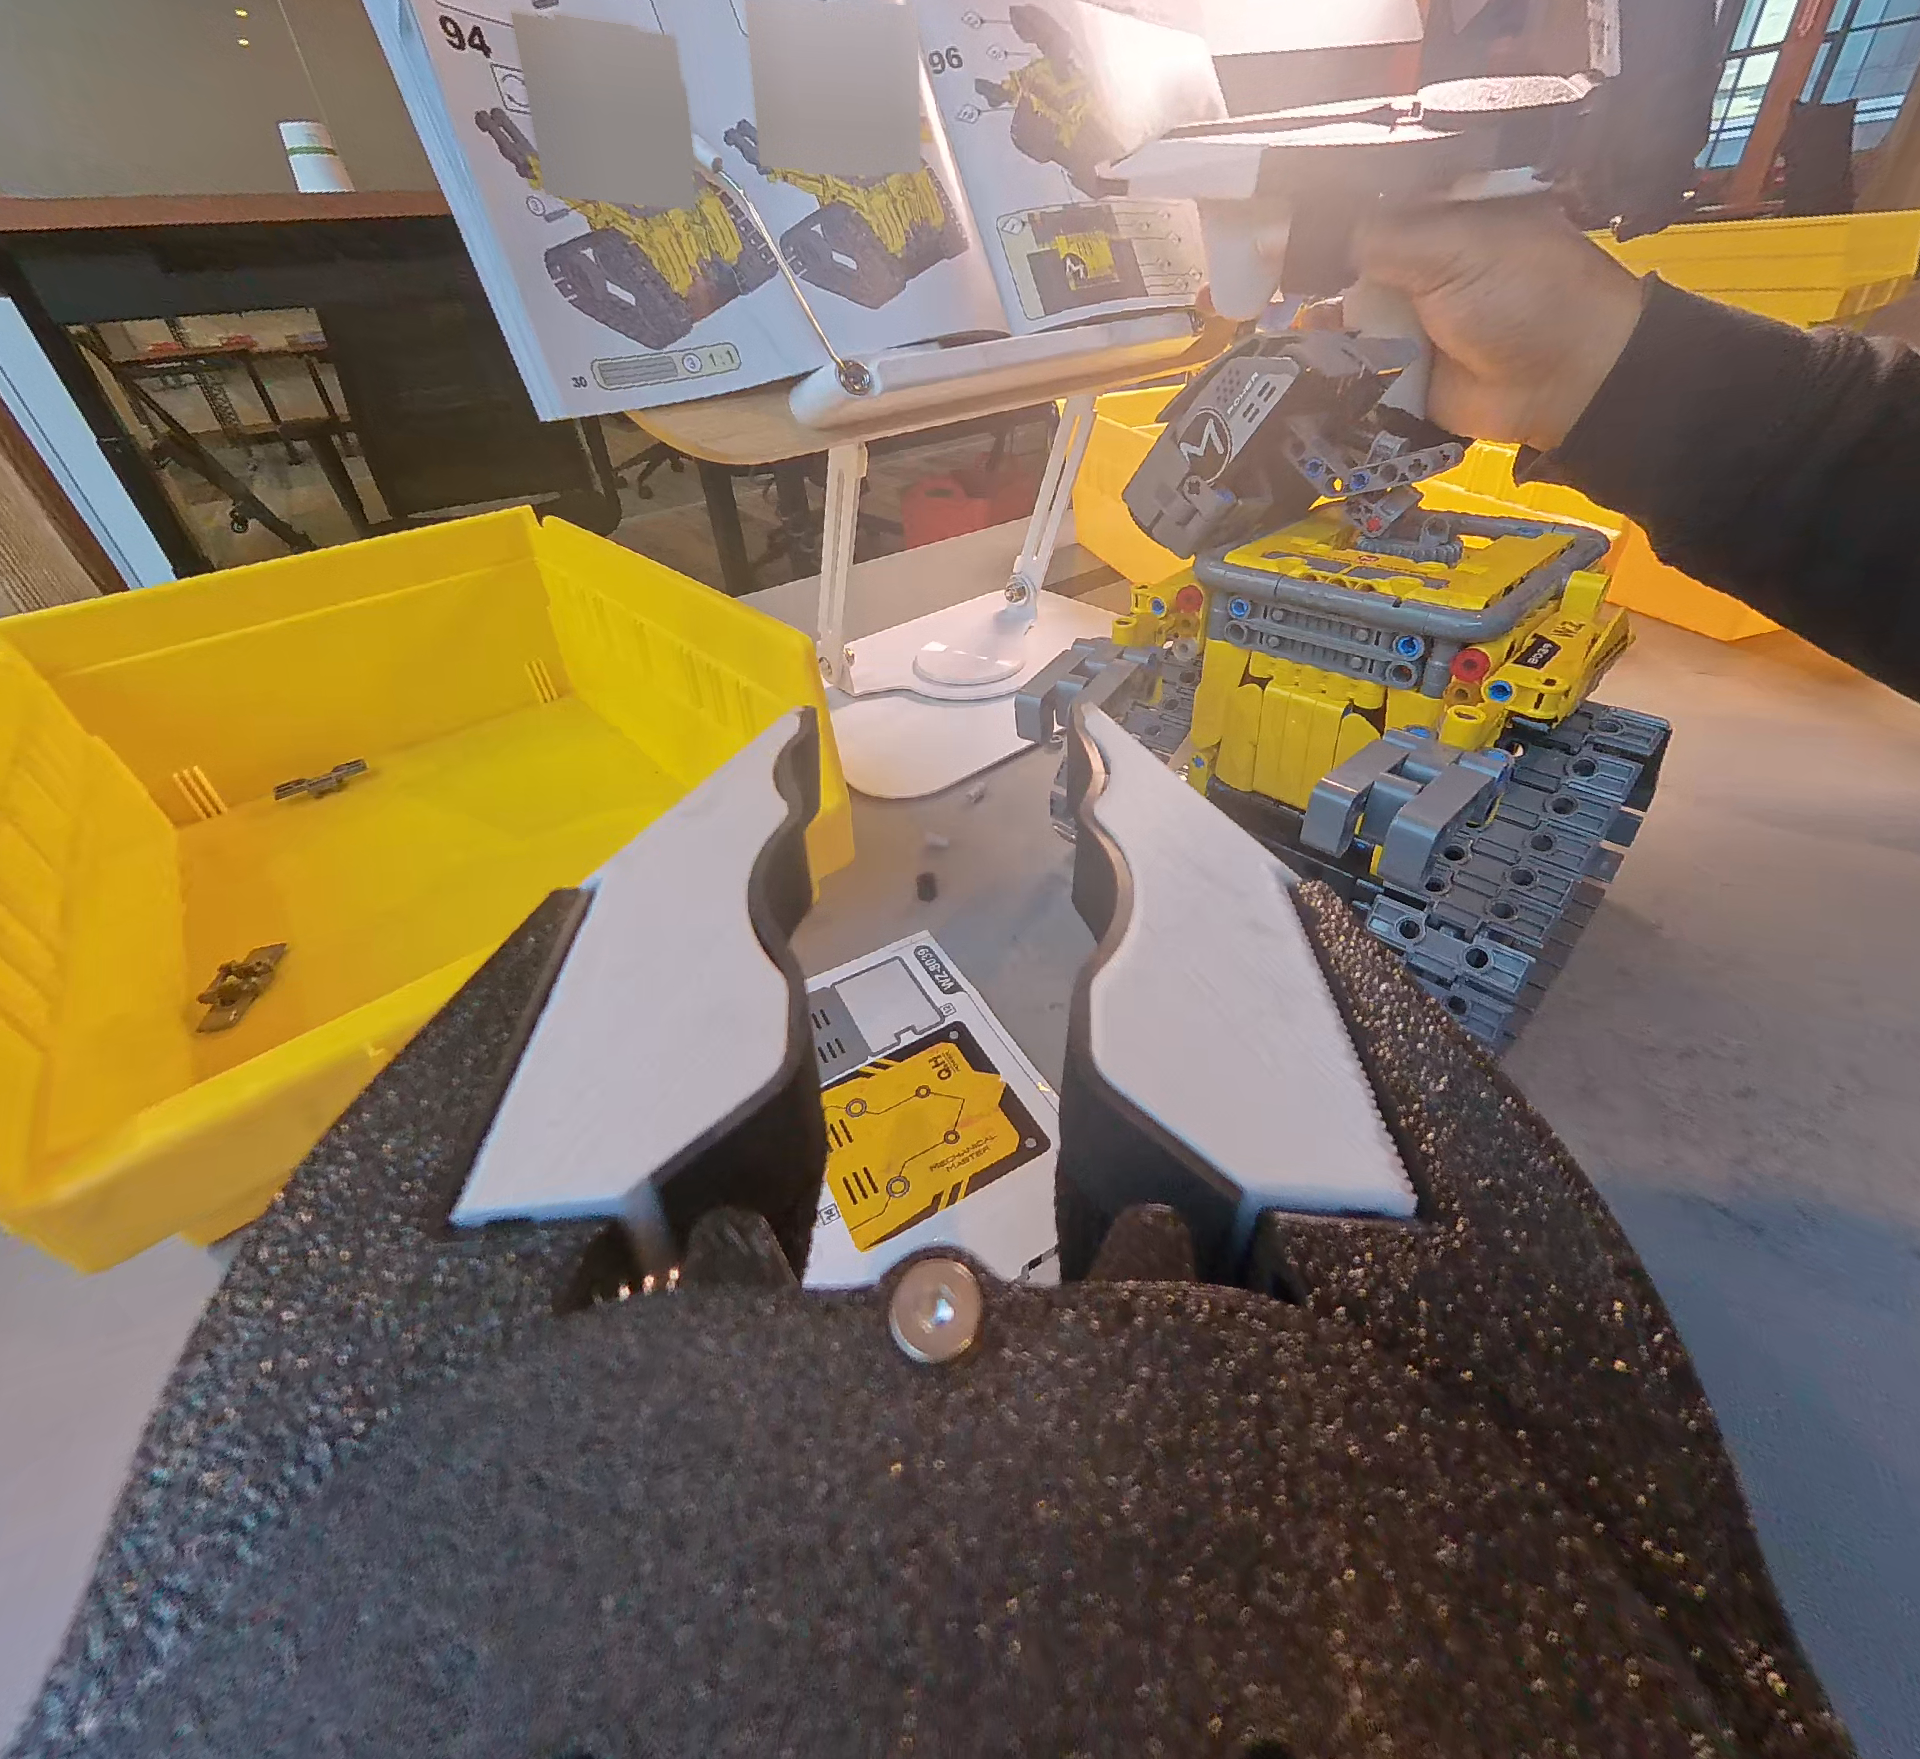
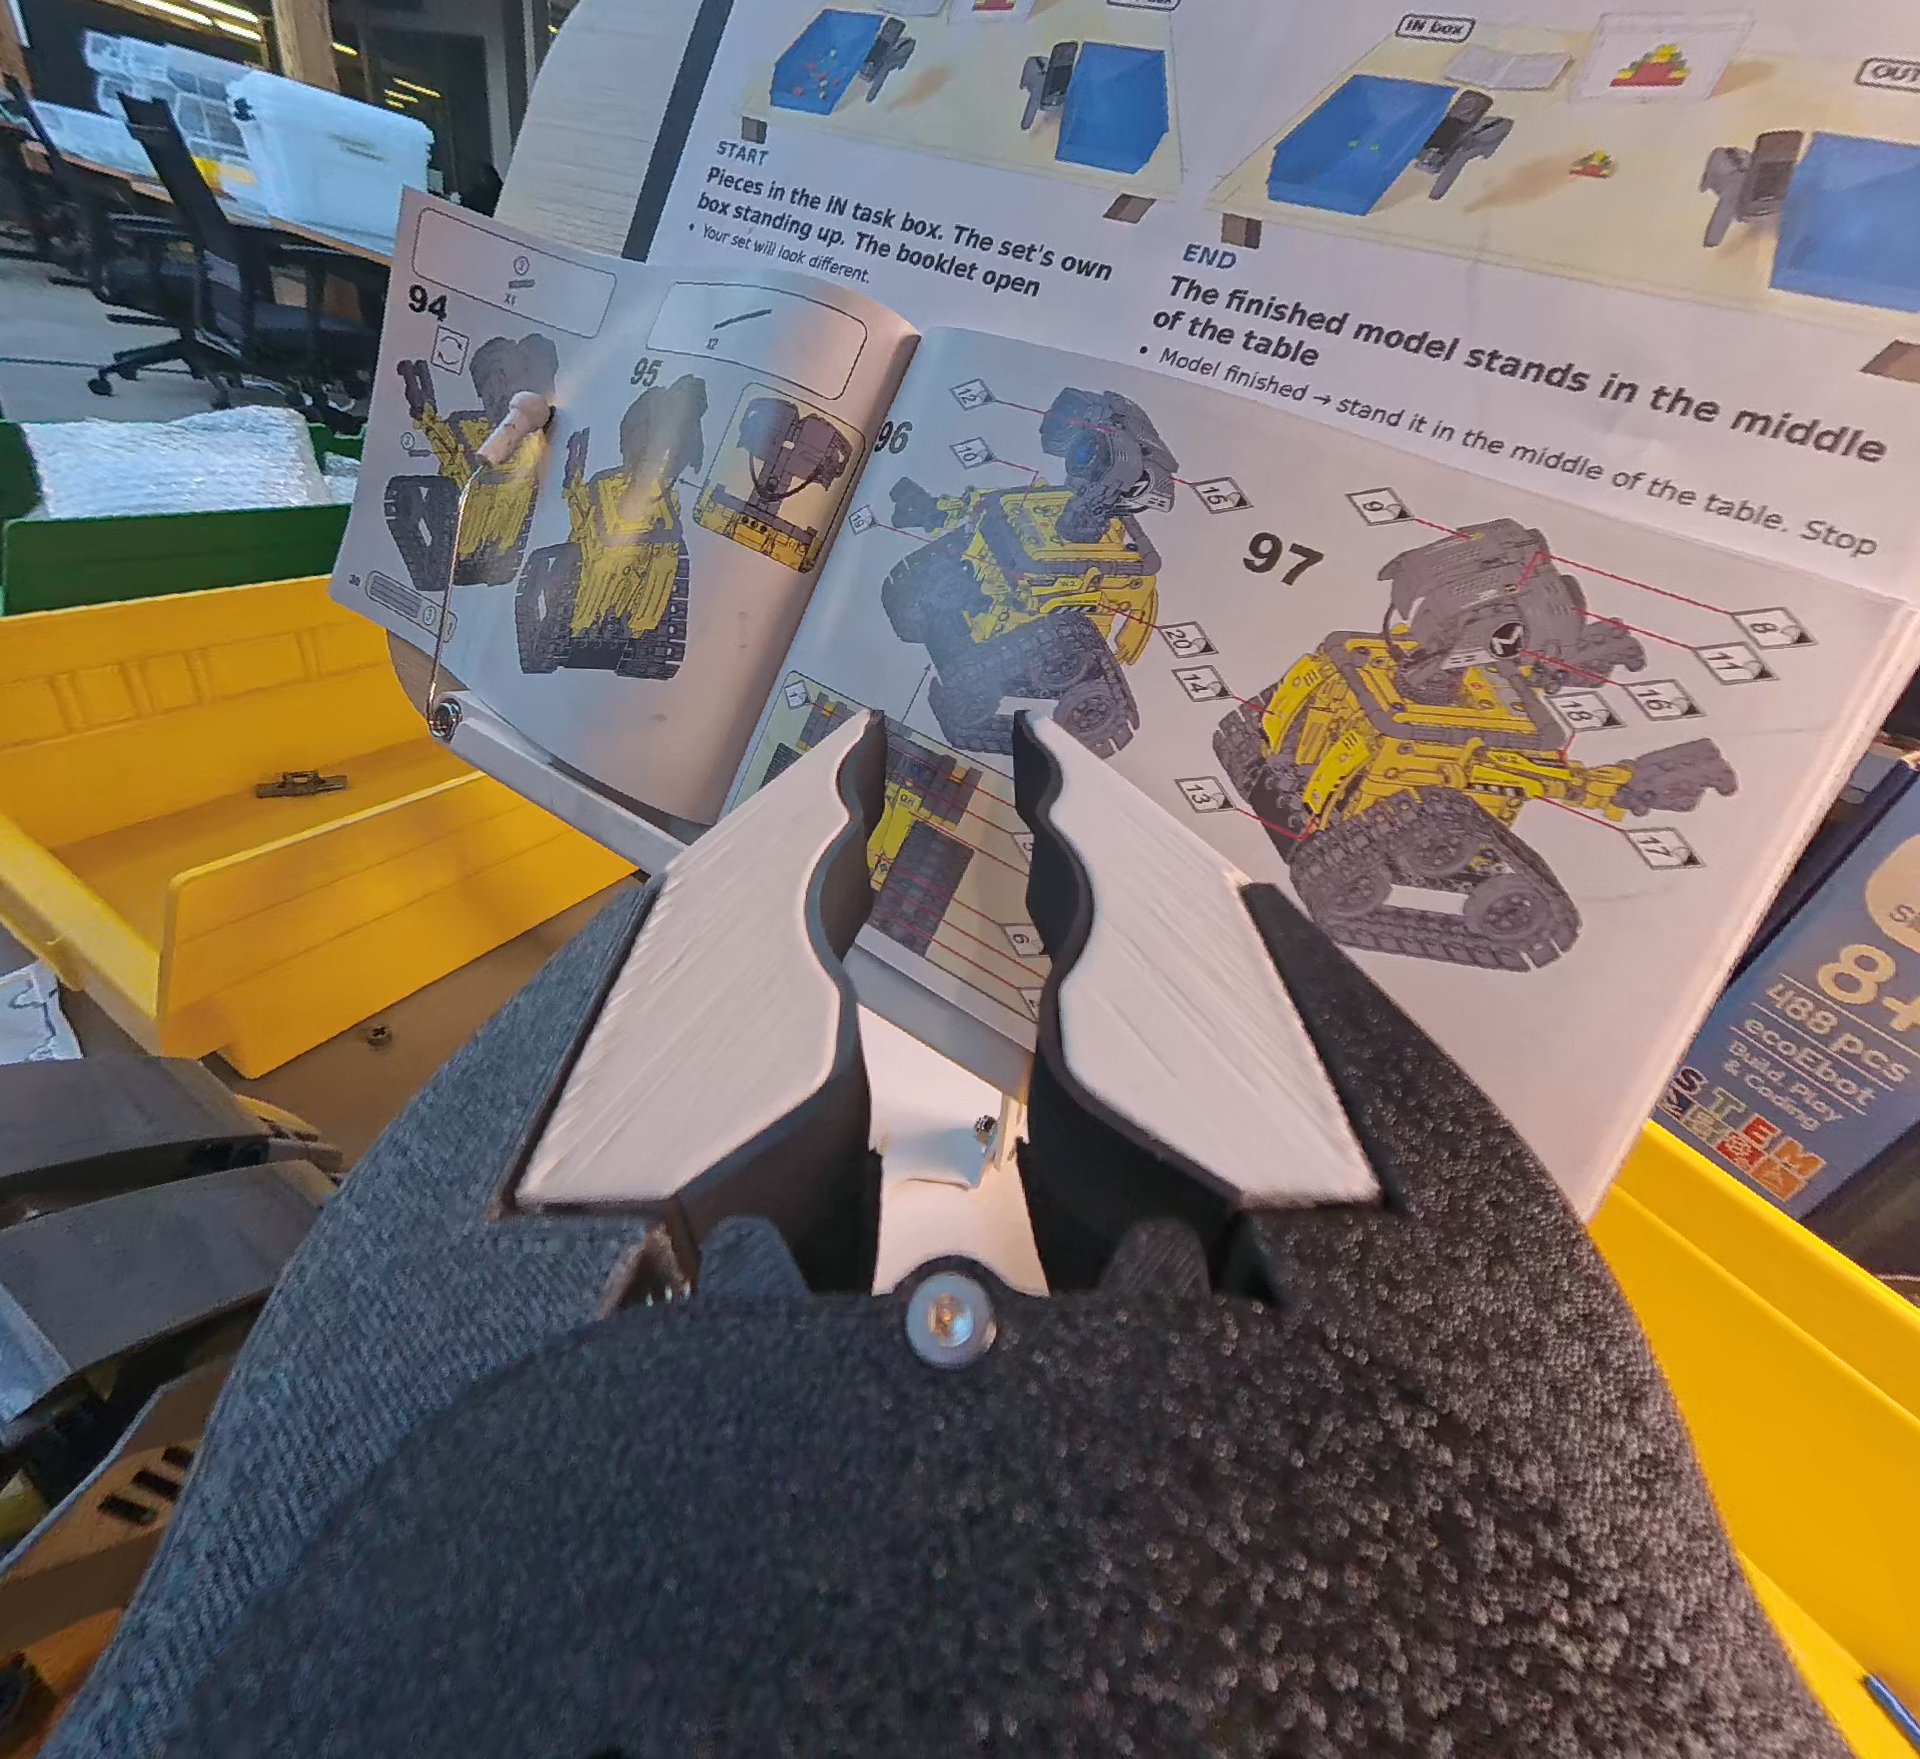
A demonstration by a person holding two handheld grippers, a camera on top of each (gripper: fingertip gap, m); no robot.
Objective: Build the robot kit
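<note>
**A:** What does the left hand-held gripper (image 1: pixel 940 753) show?

**B:** Its fingers stand apart, holding nothing, above a grey tabletop (image 1: pixel 1714 1034). Below the gap lies a sticker sheet (image 1: pixel 925 1117). To the left sits a yellow bin (image 1: pixel 312 670) with two small dark pieces inside. To the right stands a yellow and grey tracked brick robot (image 1: pixel 1382 701).

**A:** And the right hand-held gripper (image 2: pixel 948 733)?

**B:** Its fingers are also apart and empty, pointing at an open instruction booklet (image 2: pixel 1039 587) propped on a white stand (image 1: pixel 914 566) at the far side. From the left camera, a person's hand (image 1: pixel 1496 307) holds that gripper just above the robot's grey head (image 1: pixel 1236 442); whether they touch, I cannot tell.
</note>
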